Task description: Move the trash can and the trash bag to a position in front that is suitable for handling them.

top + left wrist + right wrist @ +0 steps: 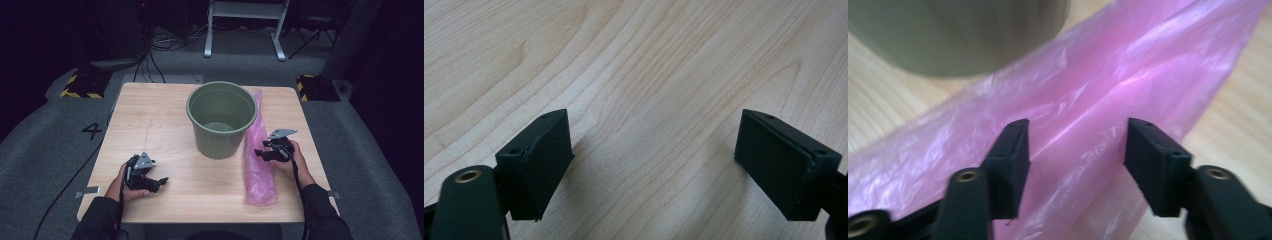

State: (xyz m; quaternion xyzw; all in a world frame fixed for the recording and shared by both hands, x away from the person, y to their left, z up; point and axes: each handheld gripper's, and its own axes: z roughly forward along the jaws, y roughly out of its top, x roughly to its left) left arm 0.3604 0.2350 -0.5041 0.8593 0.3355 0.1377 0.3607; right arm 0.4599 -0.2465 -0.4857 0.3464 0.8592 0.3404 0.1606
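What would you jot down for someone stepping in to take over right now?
Left hand-held gripper: open, over bare table, holding nothing.
Right hand-held gripper: open, jaws either side of the pink plastic bag, not yet closed on it.
The bag lies folded flat, right of the green bin, which stands upright with no bag in it.
Done: nothing visible.
Left: probably grip the bag, open it, line the bin.

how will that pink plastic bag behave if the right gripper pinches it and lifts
The pink plastic bag looks thin, creased film, so it will probably sag limply from the pinch rather than hold shape. Its glossy sheen suggests it may slide between the open right gripper jaws unless several layers are caught. It seems very light, so it could drag against the green bucket beside it.
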